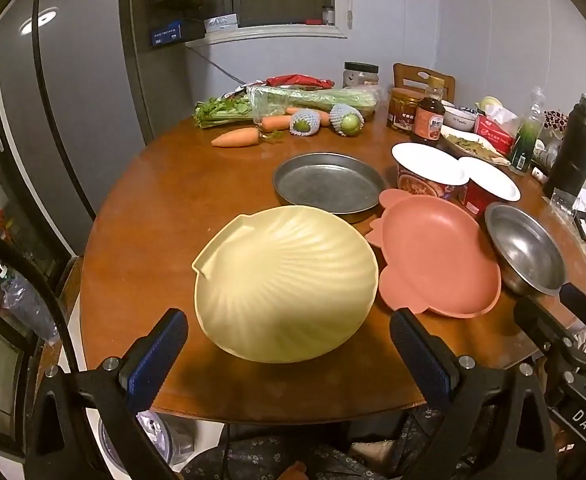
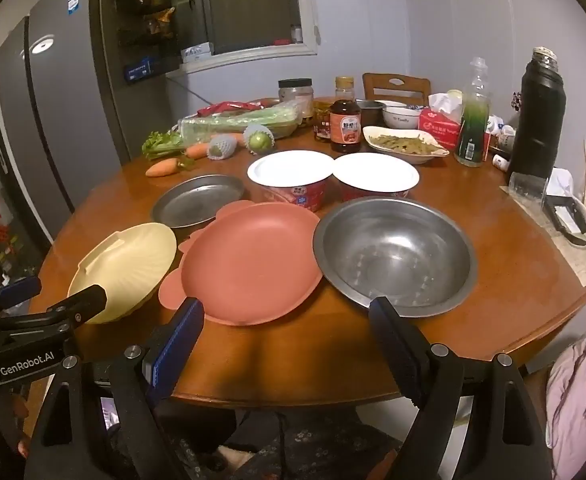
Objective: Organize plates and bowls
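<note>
The round wooden table (image 1: 141,216) has a glossy brown top. Nearest its front edge sits the cream shell plate (image 1: 285,284), a matte scallop form with radiating ribs and a notched hinge end; it lies just beside the pink plate (image 2: 249,268), a smooth matte dish with lobed tabs around its rim. Right of that stands the steel bowl (image 2: 393,252), deep, round and dully reflective. Behind the shell plate lies the metal pan (image 1: 329,186), shallow, flat-bottomed and grey. Two instant noodle cups (image 2: 293,176) with white paper lids stand behind the pink plate. The left gripper (image 1: 289,354) hovers before the shell plate, jaws spread wide and empty. The right gripper (image 2: 287,338) hangs between pink plate and steel bowl, jaws likewise wide apart.
</note>
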`<state>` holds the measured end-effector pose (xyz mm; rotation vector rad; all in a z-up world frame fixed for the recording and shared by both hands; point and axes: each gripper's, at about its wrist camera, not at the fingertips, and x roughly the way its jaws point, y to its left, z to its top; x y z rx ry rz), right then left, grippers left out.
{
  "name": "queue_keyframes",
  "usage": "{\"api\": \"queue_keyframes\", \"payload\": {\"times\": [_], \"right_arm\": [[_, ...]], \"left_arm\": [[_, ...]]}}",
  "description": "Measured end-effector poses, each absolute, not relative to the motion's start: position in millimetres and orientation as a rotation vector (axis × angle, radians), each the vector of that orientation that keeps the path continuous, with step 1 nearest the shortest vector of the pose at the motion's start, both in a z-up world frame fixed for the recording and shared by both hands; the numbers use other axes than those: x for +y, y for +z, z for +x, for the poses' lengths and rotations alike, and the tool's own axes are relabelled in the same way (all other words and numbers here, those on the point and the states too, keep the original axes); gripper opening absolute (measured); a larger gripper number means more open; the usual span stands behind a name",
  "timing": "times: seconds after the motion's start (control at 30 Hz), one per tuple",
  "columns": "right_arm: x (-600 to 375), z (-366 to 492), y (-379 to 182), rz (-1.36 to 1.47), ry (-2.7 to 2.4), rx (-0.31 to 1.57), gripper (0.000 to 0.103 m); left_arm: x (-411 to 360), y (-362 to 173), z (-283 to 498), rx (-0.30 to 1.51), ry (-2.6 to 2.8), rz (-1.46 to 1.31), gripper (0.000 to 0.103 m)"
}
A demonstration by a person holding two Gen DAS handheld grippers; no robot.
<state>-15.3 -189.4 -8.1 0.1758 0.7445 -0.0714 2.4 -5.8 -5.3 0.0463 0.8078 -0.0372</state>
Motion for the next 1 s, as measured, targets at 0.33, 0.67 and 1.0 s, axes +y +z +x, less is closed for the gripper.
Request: {"api": "queue_keyframes", "payload": {"times": [0.33, 0.67, 1.0], "right_arm": [[-190, -18, -10, 0.182, -0.085, 0.732, 0.085], [-195, -25, -3, 0.174, -0.106, 0.712, 0.085], [-196, -29, 0, 0.178, -0.109, 0.708, 0.085]], "left_arm": [[-14, -3, -4, 0.806, -0.063, 0.064, 0.102], [-18, 0, -7, 0.802, -0.074, 0.063, 0.102], [-16, 2, -9, 0.797, -0.079, 0.057, 0.102]]}}
